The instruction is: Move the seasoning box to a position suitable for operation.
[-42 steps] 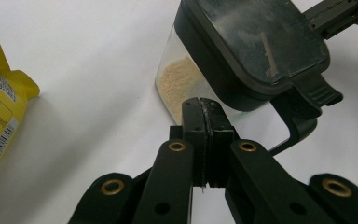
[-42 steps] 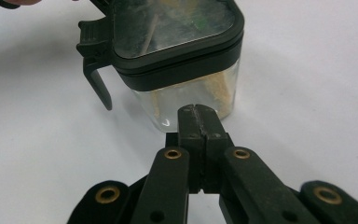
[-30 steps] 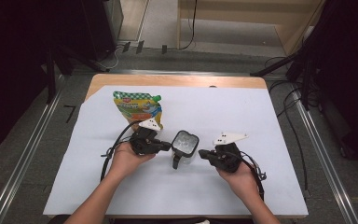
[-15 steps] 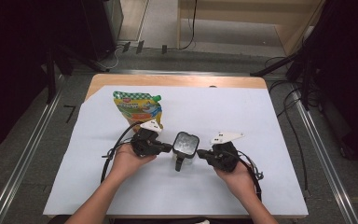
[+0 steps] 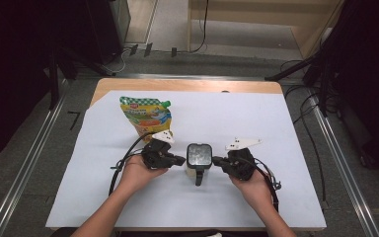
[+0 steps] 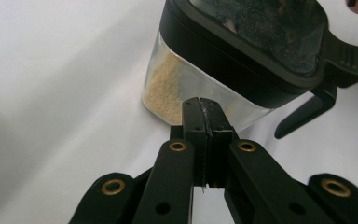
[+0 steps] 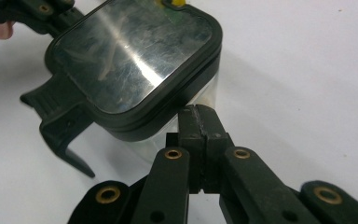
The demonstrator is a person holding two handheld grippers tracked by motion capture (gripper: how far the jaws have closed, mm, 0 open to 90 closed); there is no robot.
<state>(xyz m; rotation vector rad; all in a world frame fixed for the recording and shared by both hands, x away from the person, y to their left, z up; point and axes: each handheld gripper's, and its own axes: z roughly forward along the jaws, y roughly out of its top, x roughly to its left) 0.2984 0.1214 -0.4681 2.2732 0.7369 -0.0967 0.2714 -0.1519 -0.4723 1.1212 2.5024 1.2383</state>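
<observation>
The clear square jar with black hinged lid (image 5: pixel 198 157) sits toward the white tabletop's (image 5: pixel 276 128) near edge, between the closed, empty left gripper (image 5: pixel 181 160) and right gripper (image 5: pixel 215 160). Uneven sideways pushing could tip it.

This looks like a lab or recording studio: a wooden table (image 5: pixel 187 85) covered with a white sheet (image 5: pixel 237 123) stands between metal floor rails (image 5: pixel 340 168), with dark equipment stands and loose cables (image 5: pixel 306 123) around the table.
</observation>
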